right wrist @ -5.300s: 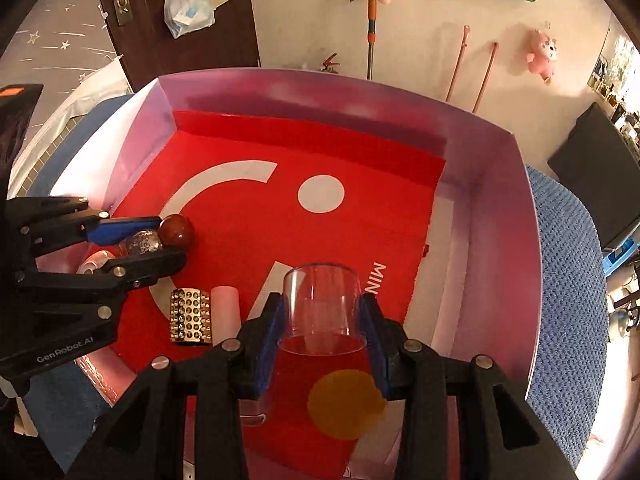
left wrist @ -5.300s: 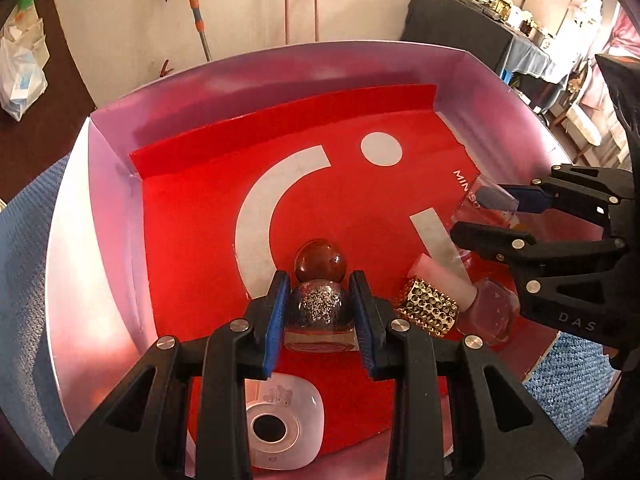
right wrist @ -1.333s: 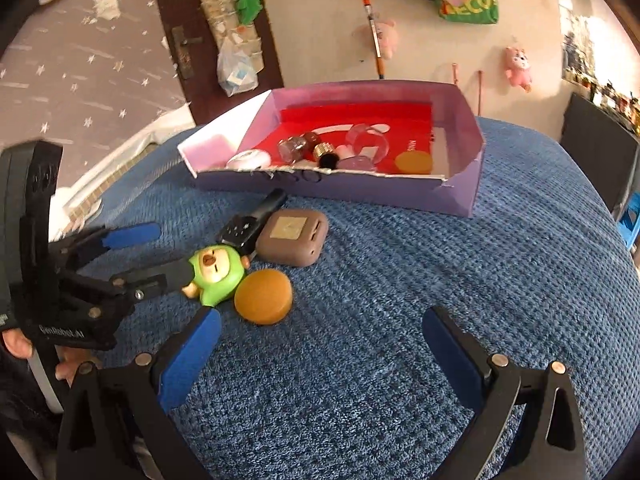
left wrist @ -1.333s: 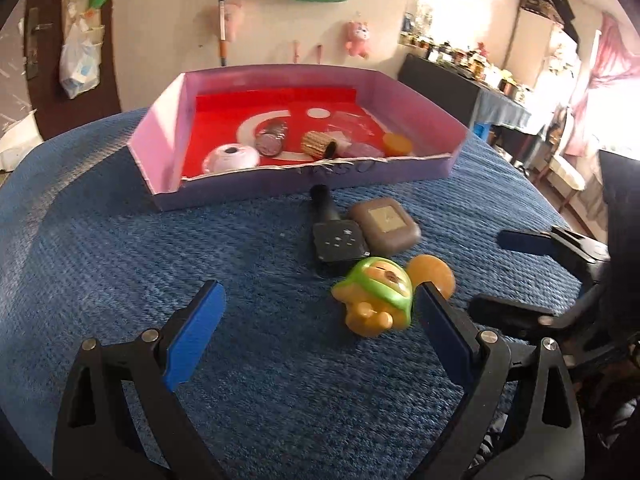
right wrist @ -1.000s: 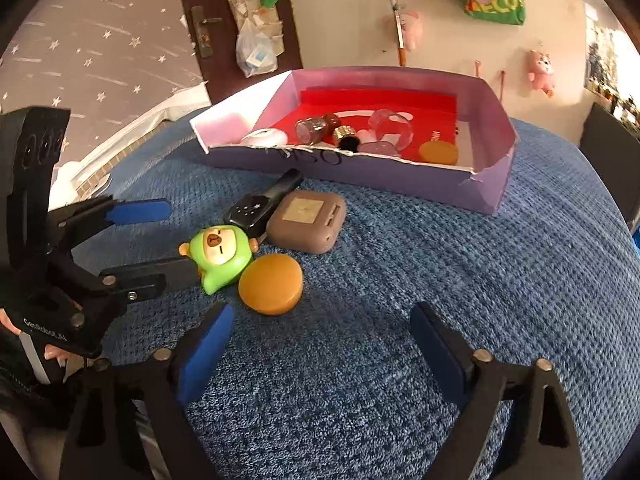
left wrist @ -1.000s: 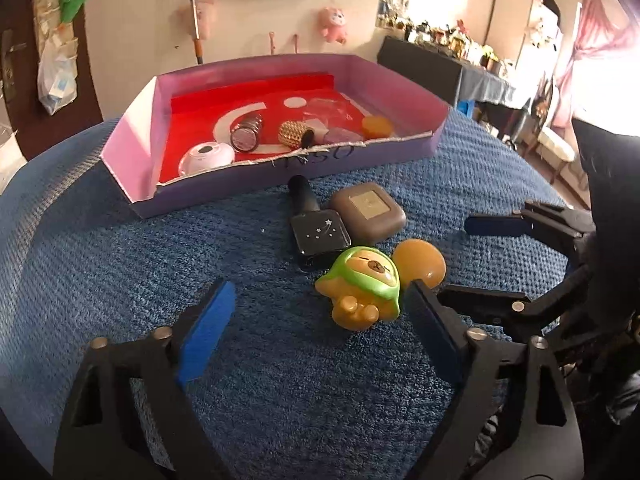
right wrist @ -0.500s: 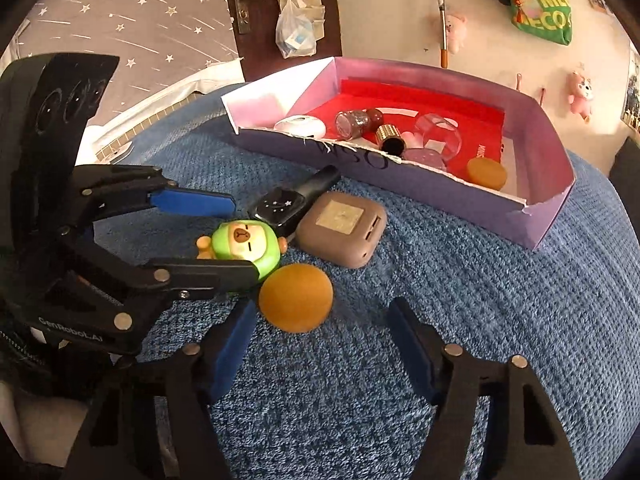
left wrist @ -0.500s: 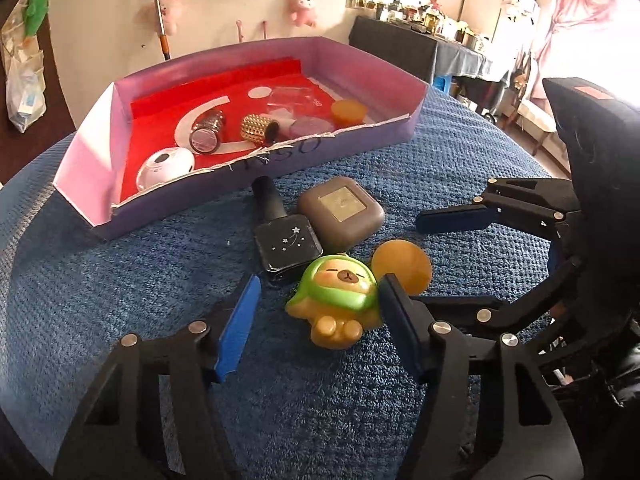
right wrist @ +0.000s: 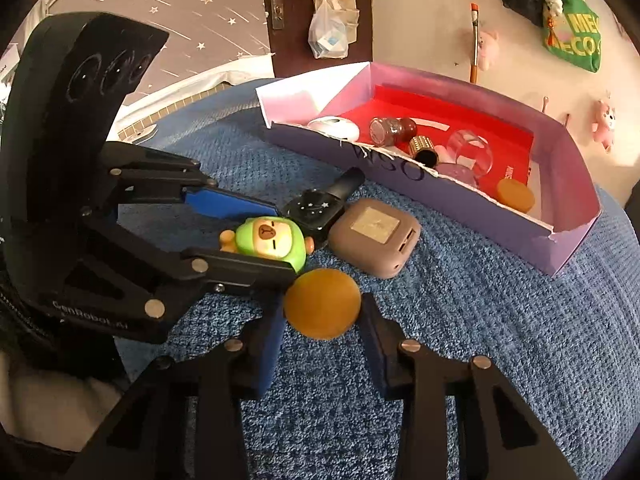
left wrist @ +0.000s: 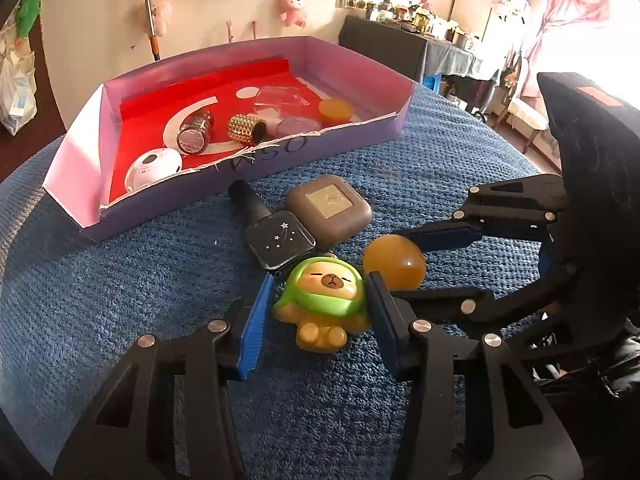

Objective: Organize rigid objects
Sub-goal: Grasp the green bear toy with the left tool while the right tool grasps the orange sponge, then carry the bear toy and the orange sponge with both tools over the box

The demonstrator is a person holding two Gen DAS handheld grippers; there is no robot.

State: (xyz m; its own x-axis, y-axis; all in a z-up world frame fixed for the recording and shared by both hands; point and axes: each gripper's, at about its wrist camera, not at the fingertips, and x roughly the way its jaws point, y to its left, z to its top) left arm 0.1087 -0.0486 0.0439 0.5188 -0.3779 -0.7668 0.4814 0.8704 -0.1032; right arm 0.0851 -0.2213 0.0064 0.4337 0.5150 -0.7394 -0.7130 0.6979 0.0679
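Green bear toy (left wrist: 322, 294) between closing left gripper (left wrist: 318, 316) pads (on blue cloth)

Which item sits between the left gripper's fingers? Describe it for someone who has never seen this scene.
On the blue textured cloth, in front of the pink box, lie four loose items. Nearest the left gripper, whose jaws are closing around it, lies the toy figure: green-hooded, the only one with a face.

Bright daylight floods in from the far right, washing out the curtain (left wrist: 576, 0) — fisheye bending and dark vignette at edges, focus sharp.
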